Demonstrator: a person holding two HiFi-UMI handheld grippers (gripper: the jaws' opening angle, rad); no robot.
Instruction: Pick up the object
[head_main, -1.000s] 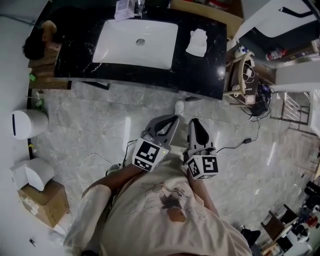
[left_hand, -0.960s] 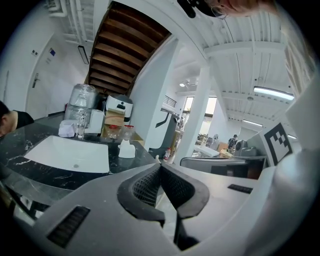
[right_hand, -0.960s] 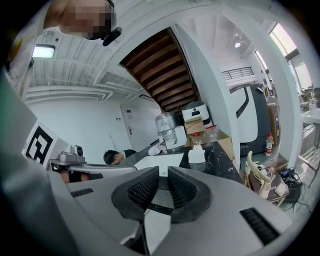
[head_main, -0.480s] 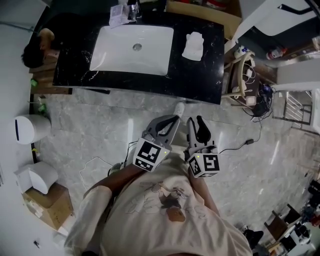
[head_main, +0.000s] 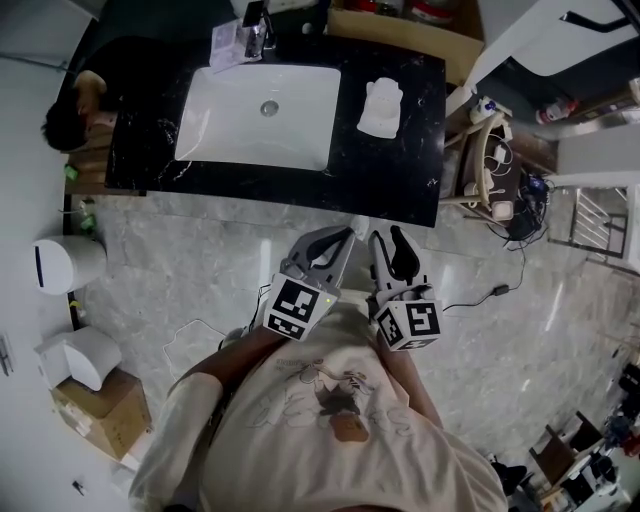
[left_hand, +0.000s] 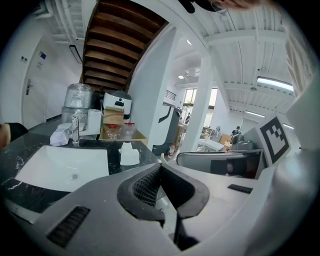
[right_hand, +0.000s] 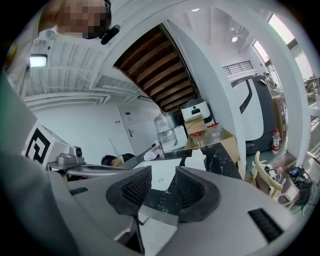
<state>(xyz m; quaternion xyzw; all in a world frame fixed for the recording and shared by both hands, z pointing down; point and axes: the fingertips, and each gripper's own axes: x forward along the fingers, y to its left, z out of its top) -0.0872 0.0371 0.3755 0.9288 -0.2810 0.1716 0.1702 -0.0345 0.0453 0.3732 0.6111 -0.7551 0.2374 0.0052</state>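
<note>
A: Containers?
B: Sink (head_main: 220, 125) shows only its drain. White, lumpy object (head_main: 381, 107) sits near the counter's (head_main: 395, 172) right edge.
A: Tongs?
B: Left tongs (head_main: 343, 237) together, empty. Right tongs (head_main: 386, 236) apart, just been opening, nothing between.

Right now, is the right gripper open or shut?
Open: on the right gripper the fingers stand apart, nothing between them; they have just been opening.

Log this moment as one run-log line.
phase: pre-grasp | left tongs: shut, empty | right tongs: just been opening, nothing between | white object: on black counter beside sink, untouched
</note>
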